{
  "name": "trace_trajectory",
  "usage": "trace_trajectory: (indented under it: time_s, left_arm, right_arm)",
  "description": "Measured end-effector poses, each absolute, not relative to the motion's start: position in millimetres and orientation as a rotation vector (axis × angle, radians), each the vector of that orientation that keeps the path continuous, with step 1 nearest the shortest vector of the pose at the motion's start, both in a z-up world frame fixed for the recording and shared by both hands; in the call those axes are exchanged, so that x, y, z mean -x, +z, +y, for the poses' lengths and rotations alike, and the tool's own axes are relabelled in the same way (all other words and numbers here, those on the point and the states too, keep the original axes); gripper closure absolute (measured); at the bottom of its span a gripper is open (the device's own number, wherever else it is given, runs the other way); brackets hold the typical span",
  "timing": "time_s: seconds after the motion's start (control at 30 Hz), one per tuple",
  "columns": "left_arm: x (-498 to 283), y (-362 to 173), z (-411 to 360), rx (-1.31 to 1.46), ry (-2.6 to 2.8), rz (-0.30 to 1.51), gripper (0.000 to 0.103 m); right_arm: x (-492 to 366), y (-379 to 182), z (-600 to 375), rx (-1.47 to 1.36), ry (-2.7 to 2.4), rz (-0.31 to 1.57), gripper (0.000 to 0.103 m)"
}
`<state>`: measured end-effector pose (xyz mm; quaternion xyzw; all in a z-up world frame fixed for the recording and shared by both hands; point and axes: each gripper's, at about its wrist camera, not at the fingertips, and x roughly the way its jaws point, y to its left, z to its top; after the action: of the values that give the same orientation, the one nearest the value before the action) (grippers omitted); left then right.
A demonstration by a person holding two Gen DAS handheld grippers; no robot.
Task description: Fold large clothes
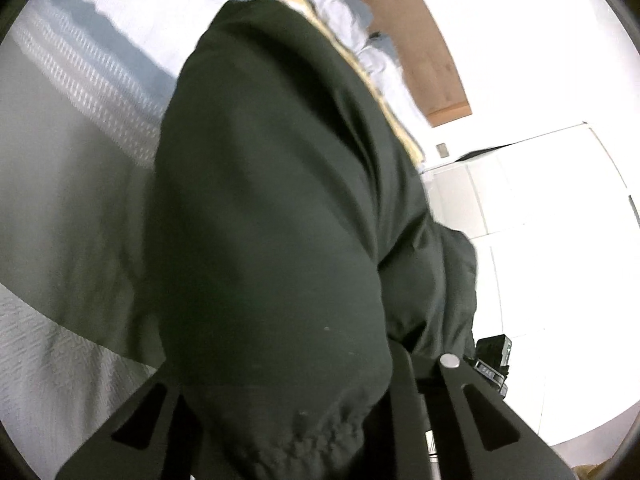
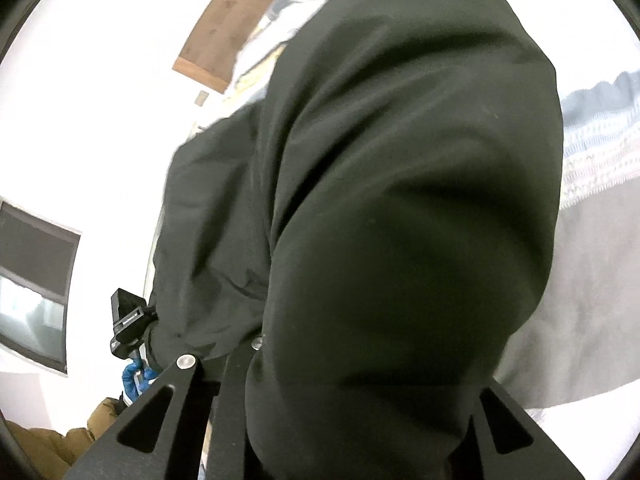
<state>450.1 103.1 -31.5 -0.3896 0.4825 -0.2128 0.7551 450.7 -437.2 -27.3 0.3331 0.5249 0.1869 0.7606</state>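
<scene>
You have the dark green garment (image 1: 272, 216) pinched in both tools and raised off the bed (image 1: 60, 208), so this reads as the lift that opens a fold: one edge taken at two points and carried up together. Your left gripper (image 1: 304, 432) has its fingers pressed close on a gathered, ribbed-looking hem, with cloth bulging up over them and hiding the tips. Your right gripper (image 2: 360, 420) is in the same state, its fingers drawn in on a thick bunch of the same fabric, and again the cloth covers the tips, so how deep either bite goes cannot be read. From the right wrist view the other tool (image 2: 128, 320) shows beside the hanging cloth, held by a blue-gloved hand (image 2: 136, 376), which suggests the two grips sit near one another along that edge. The rest of the garment drapes away from you over the grey and white bedspread (image 2: 592, 264) toward the head of the bed, where pillows (image 1: 352, 16) lie against the wooden headboard (image 1: 408, 40). The next move calls for keeping both grips level and the edge taut between them, carrying it toward the far edge, then lowering it flat before you let go. The risk I'd judge highest is a bunched layer slipping out of one pinch.
</scene>
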Motion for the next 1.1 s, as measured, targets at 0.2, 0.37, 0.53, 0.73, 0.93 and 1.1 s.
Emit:
trace_trajectory:
  time_s: [0.2,0.37,0.53,0.73,0.93,1.1]
  left_arm:
    - [-427,13,117,0.838,-0.506,0.992,0.090]
    - [-394,51,131,0.819,-0.520,0.960,0.090]
    - [-374,44,152,0.797,-0.495,0.991,0.090]
    - [-387,-28,160,0.731,-0.377,1.104,0.089]
    - [-408,-55,161,0.693,-0.342,1.134,0.075]
    - [-422,-51,160,0.591,-0.328,1.143,0.062]
  right_arm:
    - [-458,17,-469,-0.715,0.473,1.079,0.084]
    - [-432,49,-452,-0.718,0.528,1.064,0.084]
    - [-412,32,-453,-0.752,0.530,1.090,0.084]
    - [-394,-32,-457,-0.728,0.409,1.192,0.078]
    - [-391,-63,-465,-0.716,0.286,1.214,0.045]
    - [-378,-52,-476,-0.615,0.156,1.196,0.017]
